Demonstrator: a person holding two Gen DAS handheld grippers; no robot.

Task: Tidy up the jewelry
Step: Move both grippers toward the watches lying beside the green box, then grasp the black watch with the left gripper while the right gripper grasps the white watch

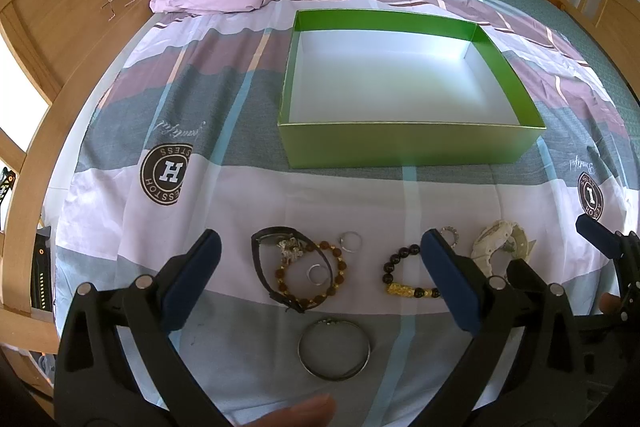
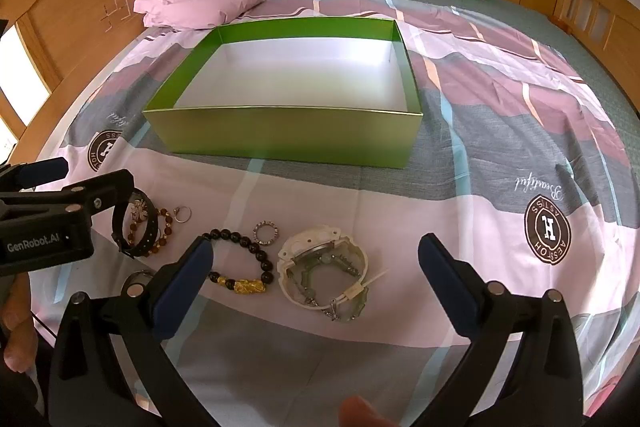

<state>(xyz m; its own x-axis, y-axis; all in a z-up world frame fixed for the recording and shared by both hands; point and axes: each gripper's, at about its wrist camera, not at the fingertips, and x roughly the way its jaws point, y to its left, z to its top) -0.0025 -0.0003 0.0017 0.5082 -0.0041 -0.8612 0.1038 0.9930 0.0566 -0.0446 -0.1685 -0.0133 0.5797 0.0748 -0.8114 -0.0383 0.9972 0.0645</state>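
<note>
Both grippers, left gripper (image 1: 320, 267) and right gripper (image 2: 316, 263), hover with jaws spread wide, holding nothing; just beyond lie the silver bangle (image 1: 334, 349), black bead bracelet (image 2: 240, 261) and white watch (image 2: 324, 267); pinch one piece squarely across its band, then lift clear toward the empty green box (image 1: 412, 143) farther up the bedspread (image 1: 120, 227).

An open green box (image 1: 408, 147) with a white, empty interior sits on the bed. Nearer lie a black watch (image 1: 264, 267), amber bead bracelet (image 1: 340, 263), two silver rings (image 1: 350, 241), black bead bracelet with gold charm (image 2: 240, 283), silver bangle (image 1: 334, 349) and white-green bracelet (image 2: 324, 267).
</note>
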